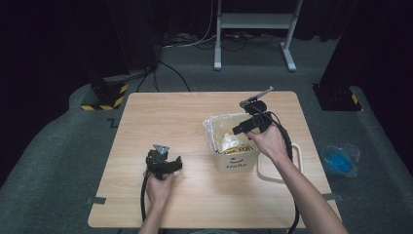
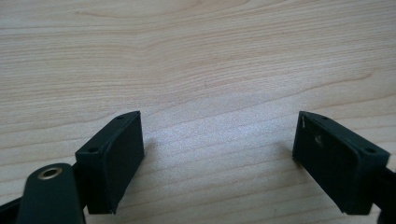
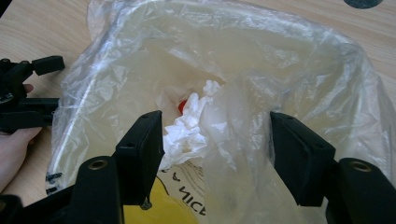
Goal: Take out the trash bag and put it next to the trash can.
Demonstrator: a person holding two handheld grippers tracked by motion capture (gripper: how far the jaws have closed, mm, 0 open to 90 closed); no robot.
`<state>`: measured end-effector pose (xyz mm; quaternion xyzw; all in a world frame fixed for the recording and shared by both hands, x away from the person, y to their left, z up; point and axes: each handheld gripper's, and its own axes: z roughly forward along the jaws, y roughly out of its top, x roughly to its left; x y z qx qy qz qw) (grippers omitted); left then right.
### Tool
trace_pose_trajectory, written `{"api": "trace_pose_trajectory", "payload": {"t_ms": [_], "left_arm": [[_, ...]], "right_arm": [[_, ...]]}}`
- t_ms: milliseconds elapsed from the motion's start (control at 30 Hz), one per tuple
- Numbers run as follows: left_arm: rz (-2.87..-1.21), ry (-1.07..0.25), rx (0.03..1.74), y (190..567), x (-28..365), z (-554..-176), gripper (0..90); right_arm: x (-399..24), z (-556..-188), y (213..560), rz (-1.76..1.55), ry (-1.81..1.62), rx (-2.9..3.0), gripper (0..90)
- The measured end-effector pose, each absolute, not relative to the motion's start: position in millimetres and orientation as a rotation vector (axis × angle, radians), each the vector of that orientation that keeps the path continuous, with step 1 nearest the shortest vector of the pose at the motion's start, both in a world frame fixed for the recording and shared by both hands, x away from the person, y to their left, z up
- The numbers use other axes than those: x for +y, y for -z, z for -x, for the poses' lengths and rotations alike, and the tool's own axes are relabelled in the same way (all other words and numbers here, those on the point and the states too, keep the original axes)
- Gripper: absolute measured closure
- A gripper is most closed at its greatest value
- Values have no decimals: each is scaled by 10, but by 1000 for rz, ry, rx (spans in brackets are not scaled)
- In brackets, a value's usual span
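A small white bin (image 1: 237, 163) with "Hello" printed on its front stands right of the table's middle, lined with a clear plastic bag (image 3: 289, 60). Inside lie crumpled white tissue (image 3: 187, 128), something small and red (image 3: 182, 106) and a yellow printed wrapper (image 3: 163, 200). My right gripper (image 3: 217, 140) hangs over the bin's right rim (image 1: 239, 129), open, with a loose fold of the bag between its jaws and no pad pressing on it. My left gripper (image 1: 164, 157) rests low over the bare wood at front left, open (image 2: 219, 154), with nothing between its fingers.
A white ring-shaped frame (image 1: 280, 168) lies on the table right of the bin, under my right forearm. On the floor to the right sits a blue thing in clear plastic (image 1: 339, 159). A white stand (image 1: 253, 22) rises beyond the table's far edge.
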<state>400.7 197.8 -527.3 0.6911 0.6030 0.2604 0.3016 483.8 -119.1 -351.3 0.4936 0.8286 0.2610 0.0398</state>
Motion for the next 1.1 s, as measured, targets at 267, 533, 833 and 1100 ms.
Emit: {"api": "trace_pose_trajectory", "payload": {"t_ms": [267,533,833,1100], "left_arm": [[-1833,-691,1599,5273,1978,-4007,164],[-1835,-692,1599,5273,1979,-4007,164],[-1831,-694,1600,5273,1978,-4008,164],[-1838,-693,1599,5272,1981,-4007,164]], "right_arm": [[-1096,-4848,3535,-1506,-798,2547,351],[-1034,-4847,3521,-1500,-797,2554,339],[-969,-4856,3521,-1502,-783,2556,335],[-917,-4851,3509,-1492,-780,2558,328]]}}
